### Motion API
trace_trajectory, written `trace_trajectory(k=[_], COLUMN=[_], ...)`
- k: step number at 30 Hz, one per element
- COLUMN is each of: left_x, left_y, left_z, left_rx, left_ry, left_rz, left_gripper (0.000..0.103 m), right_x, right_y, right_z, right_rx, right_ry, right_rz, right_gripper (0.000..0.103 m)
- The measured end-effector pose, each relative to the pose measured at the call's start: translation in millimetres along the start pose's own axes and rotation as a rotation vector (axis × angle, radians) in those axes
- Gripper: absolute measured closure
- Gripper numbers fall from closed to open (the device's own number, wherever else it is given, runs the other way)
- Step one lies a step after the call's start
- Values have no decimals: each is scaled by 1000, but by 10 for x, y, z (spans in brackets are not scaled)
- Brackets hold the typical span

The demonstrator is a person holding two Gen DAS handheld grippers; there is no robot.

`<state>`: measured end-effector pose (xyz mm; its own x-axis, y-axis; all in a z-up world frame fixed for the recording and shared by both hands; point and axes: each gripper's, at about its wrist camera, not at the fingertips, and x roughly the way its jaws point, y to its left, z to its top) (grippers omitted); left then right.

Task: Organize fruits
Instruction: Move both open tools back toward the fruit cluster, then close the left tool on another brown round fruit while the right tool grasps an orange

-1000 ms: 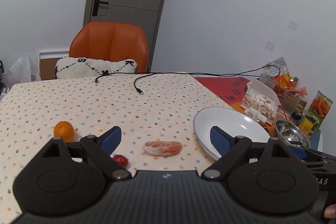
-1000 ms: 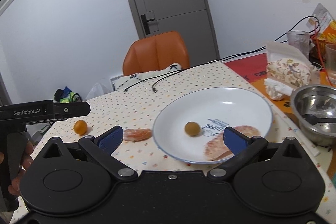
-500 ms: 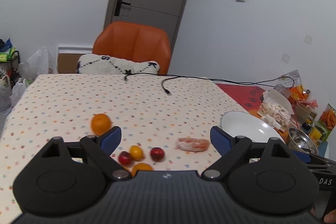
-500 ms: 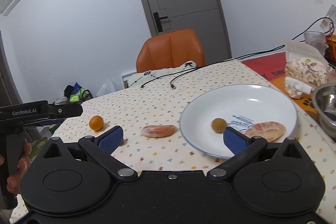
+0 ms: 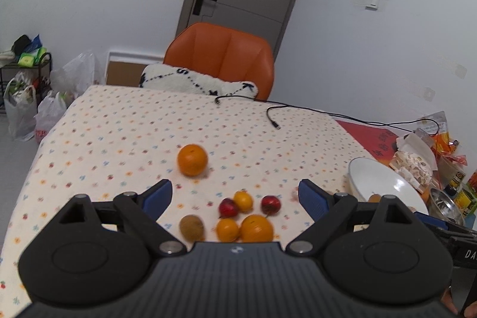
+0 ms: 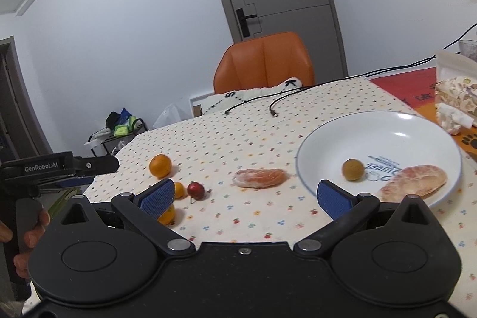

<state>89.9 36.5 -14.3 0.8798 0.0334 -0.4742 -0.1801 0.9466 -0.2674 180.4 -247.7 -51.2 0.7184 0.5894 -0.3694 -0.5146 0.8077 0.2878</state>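
Left gripper [image 5: 235,195]: spread wide, empty, aimed over clustered small fruits [image 5: 238,216], presumably choosing one. Right gripper [image 6: 246,197]: wide, empty, facing white plate [image 6: 417,121], likely collection point.

Ahead of our left gripper [image 5: 235,192], whose blue pads stand wide apart, a tight cluster of small fruit [image 5: 238,216] fills the near cloth: two red ones, three orange ones and a brown one, some touching or nearly so, with little room to slip a finger between them. The lone orange [image 5: 192,159] beyond sits well apart, with bare tablecloth [image 5: 113,139] on every side. Our right gripper [image 6: 246,194], also spread wide, faces open cloth up to the peeled citrus segment [image 6: 258,177], which lies just beside the white plate [image 6: 417,127]. The plate's rim, a black cable [image 6: 286,99] farther back, and packages [image 6: 456,100] at the right edge hem that side.
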Motion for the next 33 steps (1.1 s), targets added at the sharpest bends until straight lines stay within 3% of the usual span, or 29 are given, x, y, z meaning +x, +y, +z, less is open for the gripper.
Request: trace_trajectory(k=[17, 25, 33], left_x=[106, 255, 371], left_y=[386, 453, 465], left_z=[-143, -210, -283], left_rx=[-67, -77, -80], left_ry=[37, 70, 102], left_rz=[27, 37, 31], left_gripper=[18, 43, 60], right_x=[340, 497, 638], right_y=[398, 580, 631], right_z=[-70, -106, -132], right_rx=[-35, -56, -45], right_ry=[64, 97, 131], right_rz=[76, 130, 146], right_gripper=[0, 13, 25])
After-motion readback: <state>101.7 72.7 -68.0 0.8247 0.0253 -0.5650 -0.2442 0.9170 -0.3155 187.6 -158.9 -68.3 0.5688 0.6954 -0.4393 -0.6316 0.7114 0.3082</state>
